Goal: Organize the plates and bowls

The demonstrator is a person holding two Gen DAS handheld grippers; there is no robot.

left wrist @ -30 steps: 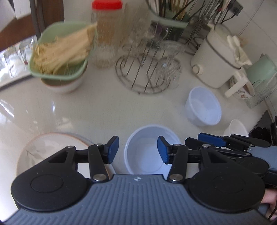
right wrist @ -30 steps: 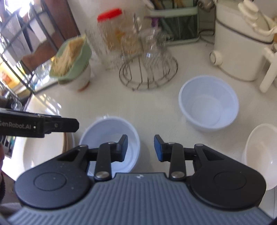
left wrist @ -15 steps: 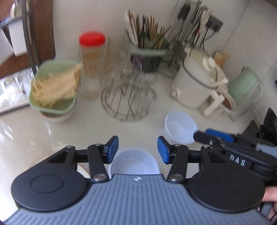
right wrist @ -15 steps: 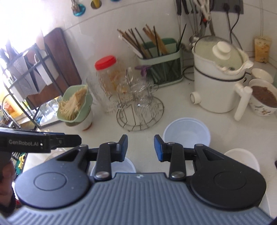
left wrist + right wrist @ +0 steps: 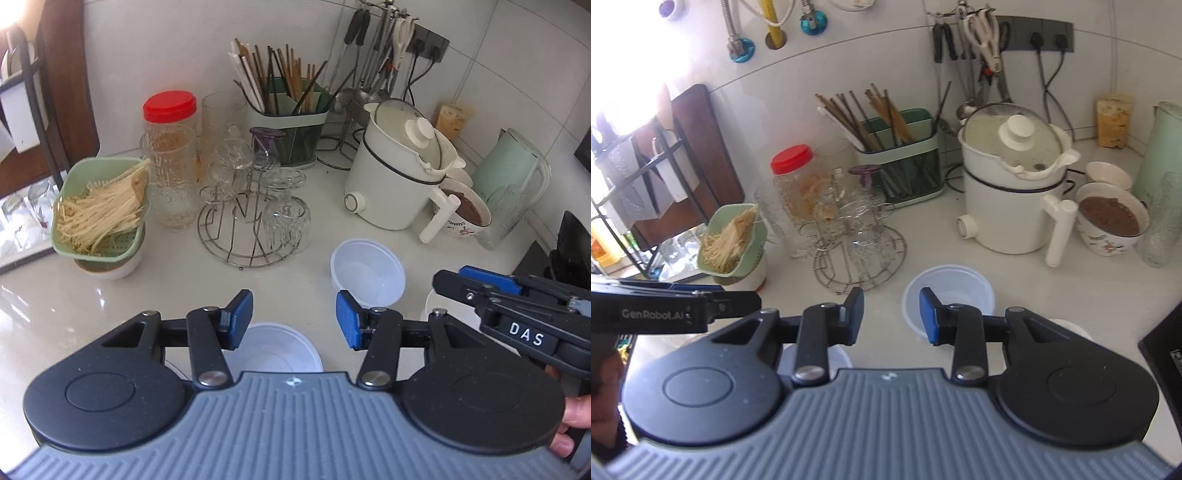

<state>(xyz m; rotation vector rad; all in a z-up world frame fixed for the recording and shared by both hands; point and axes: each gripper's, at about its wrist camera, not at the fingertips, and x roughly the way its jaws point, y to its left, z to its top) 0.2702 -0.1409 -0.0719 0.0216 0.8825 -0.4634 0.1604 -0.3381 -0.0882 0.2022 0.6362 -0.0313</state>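
Two white plastic bowls stand on the white counter. The near bowl (image 5: 275, 347) lies just below my left gripper (image 5: 294, 320), which is open and empty; in the right wrist view this bowl (image 5: 836, 356) is mostly hidden. The far bowl (image 5: 367, 272) stands ahead to the right; in the right wrist view it (image 5: 951, 291) sits just beyond my right gripper (image 5: 891, 316), which is open and empty. A white plate (image 5: 434, 308) peeks out under the right gripper body (image 5: 517, 314). Both grippers are raised above the counter.
A wire glass rack (image 5: 251, 225) with glasses, a red-lidded jar (image 5: 170, 147), a green basket of noodles (image 5: 99, 210), a chopstick holder (image 5: 288, 122), a white electric pot (image 5: 399, 173), a filled patterned bowl (image 5: 1110, 221) and a green kettle (image 5: 513, 173) crowd the back of the counter.
Both grippers have lifted and pulled back from the bowls, so the view now takes in the whole back of the counter. Both stayed open and empty.
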